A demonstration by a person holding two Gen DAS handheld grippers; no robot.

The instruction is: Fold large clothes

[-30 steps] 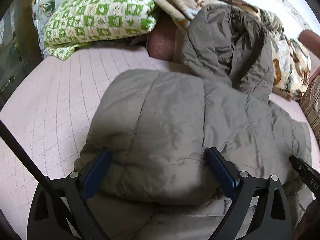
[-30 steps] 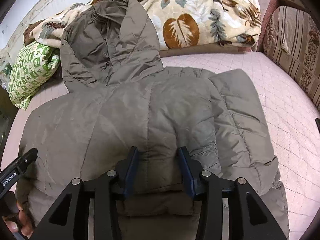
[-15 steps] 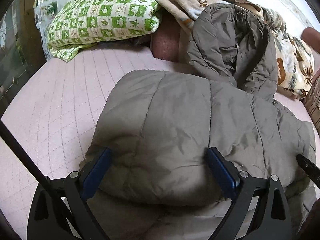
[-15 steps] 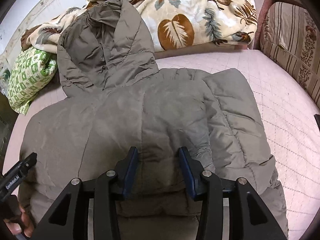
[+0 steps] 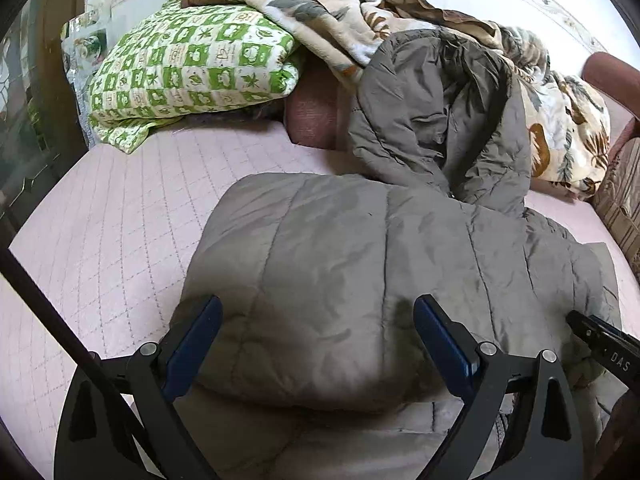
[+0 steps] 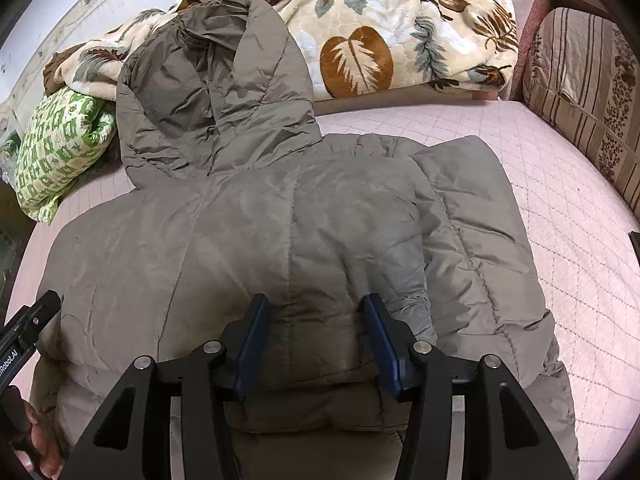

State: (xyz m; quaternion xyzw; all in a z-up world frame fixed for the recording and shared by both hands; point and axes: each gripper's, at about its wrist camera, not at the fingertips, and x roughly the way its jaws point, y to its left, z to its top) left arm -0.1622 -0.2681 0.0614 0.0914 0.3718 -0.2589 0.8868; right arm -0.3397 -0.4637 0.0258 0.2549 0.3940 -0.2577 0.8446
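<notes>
One padded jacket (image 6: 288, 220), front hidden; left hand-held gripper (image 5: 316, 340) released wide, right hand-held gripper (image 6: 314, 332) opening astride its fold.

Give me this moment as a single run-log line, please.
stage: jacket folded on bed | left hand-held gripper: open, fold between | right hand-held gripper: opening, fold between | hood: unfolded
</notes>
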